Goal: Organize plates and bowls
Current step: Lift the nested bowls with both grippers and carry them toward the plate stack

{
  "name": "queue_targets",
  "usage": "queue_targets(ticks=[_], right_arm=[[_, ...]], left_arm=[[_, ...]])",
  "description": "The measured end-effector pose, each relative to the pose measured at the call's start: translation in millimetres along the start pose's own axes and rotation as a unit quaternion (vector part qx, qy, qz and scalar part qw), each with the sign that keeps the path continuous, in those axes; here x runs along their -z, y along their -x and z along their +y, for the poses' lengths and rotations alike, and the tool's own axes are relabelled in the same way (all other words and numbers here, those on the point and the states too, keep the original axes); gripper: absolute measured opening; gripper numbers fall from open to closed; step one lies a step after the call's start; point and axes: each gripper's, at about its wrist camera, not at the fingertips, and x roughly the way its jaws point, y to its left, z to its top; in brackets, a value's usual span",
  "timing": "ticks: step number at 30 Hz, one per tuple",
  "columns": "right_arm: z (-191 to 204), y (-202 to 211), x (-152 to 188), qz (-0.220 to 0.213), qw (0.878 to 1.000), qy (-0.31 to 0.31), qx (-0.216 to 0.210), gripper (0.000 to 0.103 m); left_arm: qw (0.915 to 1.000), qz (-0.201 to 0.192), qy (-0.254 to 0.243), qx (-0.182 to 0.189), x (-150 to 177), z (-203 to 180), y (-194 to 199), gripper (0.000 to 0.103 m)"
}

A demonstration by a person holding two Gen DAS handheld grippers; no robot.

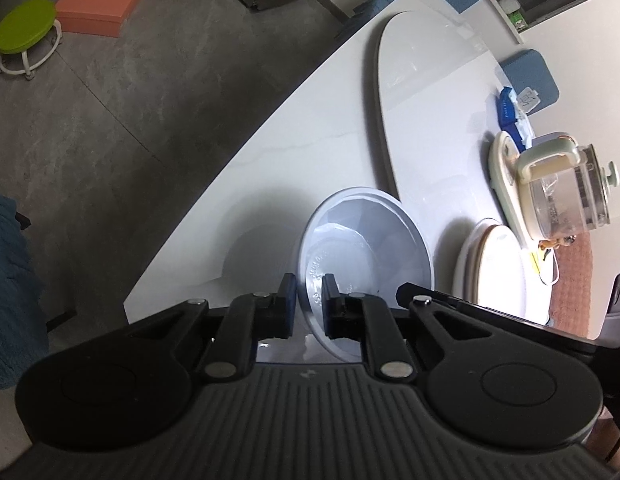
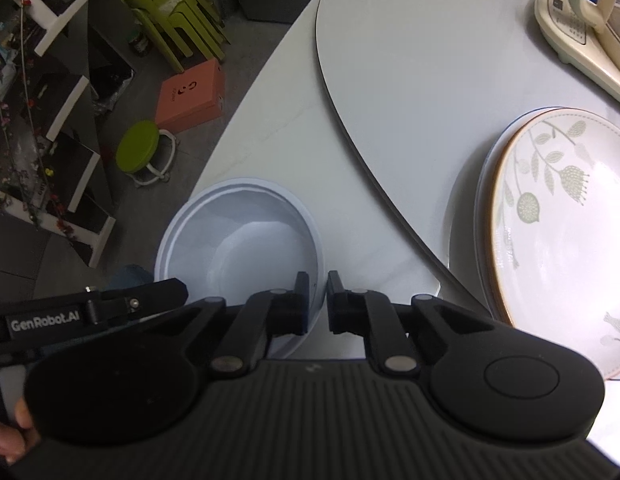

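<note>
Right now both grippers are clamped on the rim of one pale blue bowl, from opposite sides. Through the left wrist camera, the left gripper pinches the bowl's near edge between its two fingers, with the bowl tilted up on that edge above the white tabletop. Through the right wrist camera, the right gripper pinches the bowl at its 4 o'clock rim, one finger inside the wall and one outside. At 9 o'clock in that view the left gripper's black body reaches in. A stack of plates, topped by a leaf-patterned plate, lies at 3 o'clock from the bowl on the table. A lazy Susan lies at 12 o'clock, and a cream kettle base stands at 1 o'clock.
</note>
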Motion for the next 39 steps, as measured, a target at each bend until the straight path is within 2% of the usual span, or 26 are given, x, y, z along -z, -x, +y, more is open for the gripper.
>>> queue_targets(ticks=[5,14,21,30,33,39], right_arm=[[3,27,6,-0.014,1.0,-0.008,-0.004,0.012],[-3,69,22,-0.049,0.998,-0.049,0.002,0.012],[-23,100,41,-0.083,0.992,-0.093,0.009,0.012],[-44,114,68,-0.09,0.986,-0.141,0.022,0.012],[-49,114,79,-0.086,0.984,-0.15,0.03,0.012],[-58,102,100,-0.059,0.983,-0.17,0.039,0.012]], left_arm=[[0.9998,0.008,-0.02,-0.001,2,-15,22,0.015],[0.9982,0.003,-0.055,0.023,9,-41,57,0.015],[0.9927,0.016,-0.113,0.041,18,-71,70,0.015],[0.9842,0.047,-0.163,0.05,34,-102,63,0.015],[0.9823,0.063,-0.168,0.056,40,-104,55,0.015],[0.9777,0.104,-0.178,0.038,58,-103,30,0.015]])
